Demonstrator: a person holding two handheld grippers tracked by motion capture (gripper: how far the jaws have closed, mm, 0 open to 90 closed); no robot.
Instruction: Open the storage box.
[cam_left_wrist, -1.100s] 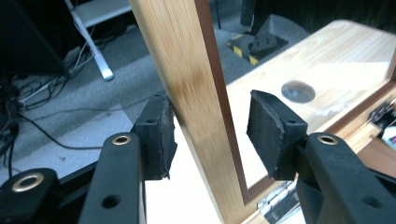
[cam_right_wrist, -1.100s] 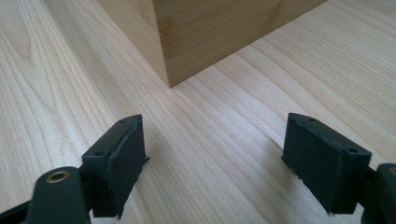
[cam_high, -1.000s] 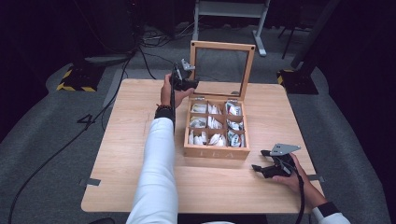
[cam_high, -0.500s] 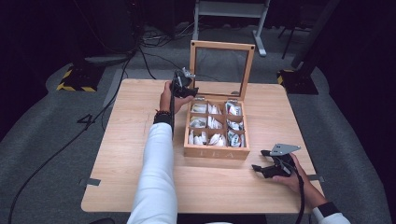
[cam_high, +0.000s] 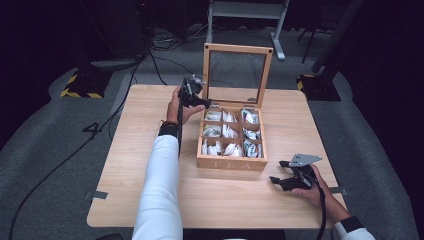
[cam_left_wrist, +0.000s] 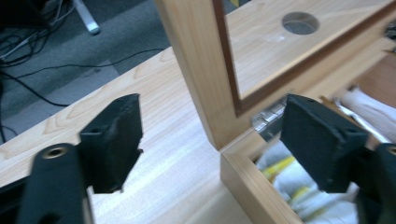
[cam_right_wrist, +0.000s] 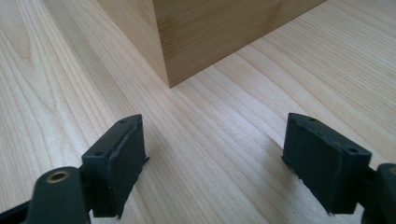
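A wooden tea box (cam_high: 231, 162) stands near the middle of the table (cam_high: 125, 165), its glazed lid (cam_high: 237, 75) raised upright at the far side on hinges (cam_left_wrist: 268, 116). The six compartments hold tea sachets (cam_high: 230, 134). The left hand-held gripper (cam_high: 192, 92) is held at the box's far left corner, just beside the lower left post of the lid frame; in the left gripper view its jaws stand wide apart, straddling the lid post and the box's corner, with nothing between the pads in contact. The right hand-held gripper (cam_high: 282, 181) rests low on the table, near the box's front right corner but apart from it; the right gripper view shows its jaws likewise spread, empty, pointing at that corner of the box wall. Judgement: the step in hand appears to be an approach to the lid by the left hand-held gripper, most likely to take hold of the frame and swing it down. The next move would call for closing the jaws on the lid post above the hinge line, then rotating the lid forward; the right hand-held gripper is placed to steady the box if it shifts. Risk: a grip too near the hinge gives poor leverage.
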